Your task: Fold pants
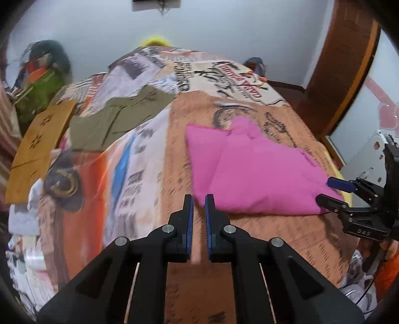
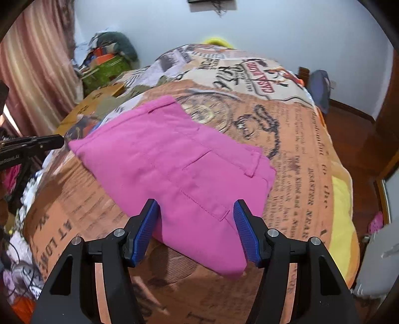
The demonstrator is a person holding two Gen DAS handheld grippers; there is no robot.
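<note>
The pants lay folded compact mid-bed, towards its near edge. Left gripper was shut, empty, beside them. Right gripper stood half open over their near corner, gripping nothing. Recommendation: seize all layers squarely.

1. The heap of things far ahead-left of the left gripper is too blurred to identify.
2. The pink pants hide their near edge behind the right gripper fingers.
3. The wall fixture is cut off by the top edge.
</note>
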